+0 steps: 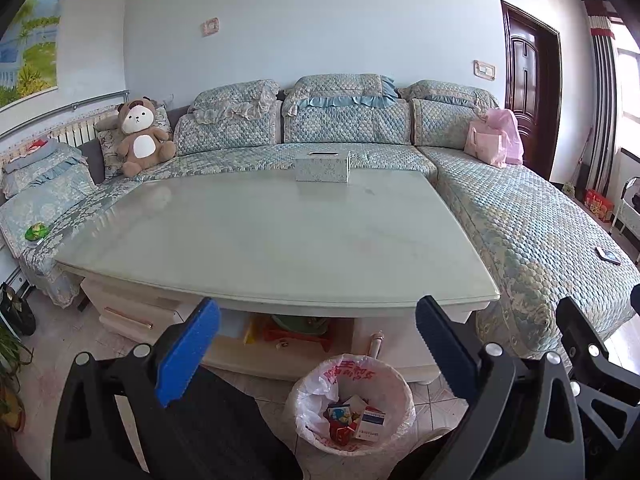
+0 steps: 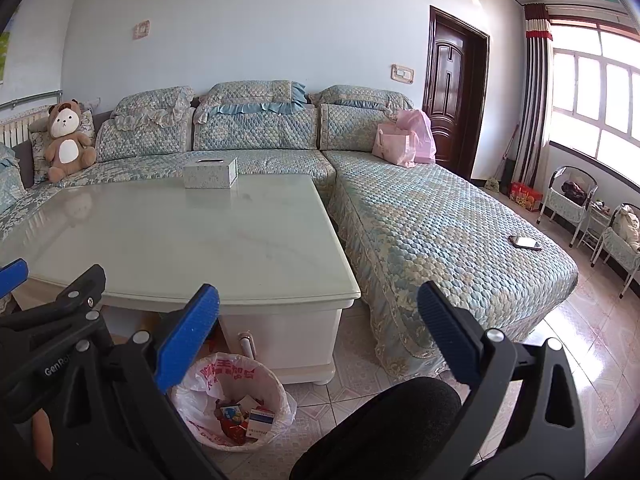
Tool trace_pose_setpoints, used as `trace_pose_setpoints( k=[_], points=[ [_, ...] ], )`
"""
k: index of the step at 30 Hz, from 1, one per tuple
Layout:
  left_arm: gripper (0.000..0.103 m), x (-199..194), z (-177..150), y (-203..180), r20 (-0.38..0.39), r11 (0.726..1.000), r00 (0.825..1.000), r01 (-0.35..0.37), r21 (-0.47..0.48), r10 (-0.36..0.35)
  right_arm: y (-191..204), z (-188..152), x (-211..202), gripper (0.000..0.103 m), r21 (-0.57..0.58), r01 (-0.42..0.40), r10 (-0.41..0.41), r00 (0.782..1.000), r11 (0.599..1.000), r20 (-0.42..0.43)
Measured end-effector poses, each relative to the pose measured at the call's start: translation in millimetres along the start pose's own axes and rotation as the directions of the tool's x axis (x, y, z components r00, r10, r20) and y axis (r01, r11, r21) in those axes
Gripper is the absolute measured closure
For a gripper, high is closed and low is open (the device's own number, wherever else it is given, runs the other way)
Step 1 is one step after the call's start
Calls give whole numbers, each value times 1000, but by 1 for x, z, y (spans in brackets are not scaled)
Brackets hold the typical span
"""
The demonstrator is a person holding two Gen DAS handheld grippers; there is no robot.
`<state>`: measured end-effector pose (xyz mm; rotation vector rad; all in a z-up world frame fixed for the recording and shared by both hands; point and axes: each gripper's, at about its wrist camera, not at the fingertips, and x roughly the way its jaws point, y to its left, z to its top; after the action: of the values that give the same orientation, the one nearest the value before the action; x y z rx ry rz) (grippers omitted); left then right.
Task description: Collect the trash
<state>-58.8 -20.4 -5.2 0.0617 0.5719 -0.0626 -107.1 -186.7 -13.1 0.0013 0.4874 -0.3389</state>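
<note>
Honestly, both grippers, left (image 1: 318, 354) and right (image 2: 318, 342), hung wide and empty; the green wrapper (image 1: 37, 232) on the sofa (image 1: 520, 232) could've been missed, far from the bin (image 1: 352, 404).

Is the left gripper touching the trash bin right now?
Apart. The left wrist view shows the left gripper open above the trash bin, floor visible between them.

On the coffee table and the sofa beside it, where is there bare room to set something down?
The table is bare from its near edge up to the tissue box at its far edge. The chaise is free between the pink bags and the phone.
</note>
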Motion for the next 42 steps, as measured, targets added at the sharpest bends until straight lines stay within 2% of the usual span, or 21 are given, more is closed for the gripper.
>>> trace_pose_setpoints(
  k=[42],
  points=[
    [7, 6, 0, -1, -14, 1000, 1000, 17, -8, -17, -1, 1, 0, 6, -8, 6, -6, 1000, 1000, 4]
  ],
)
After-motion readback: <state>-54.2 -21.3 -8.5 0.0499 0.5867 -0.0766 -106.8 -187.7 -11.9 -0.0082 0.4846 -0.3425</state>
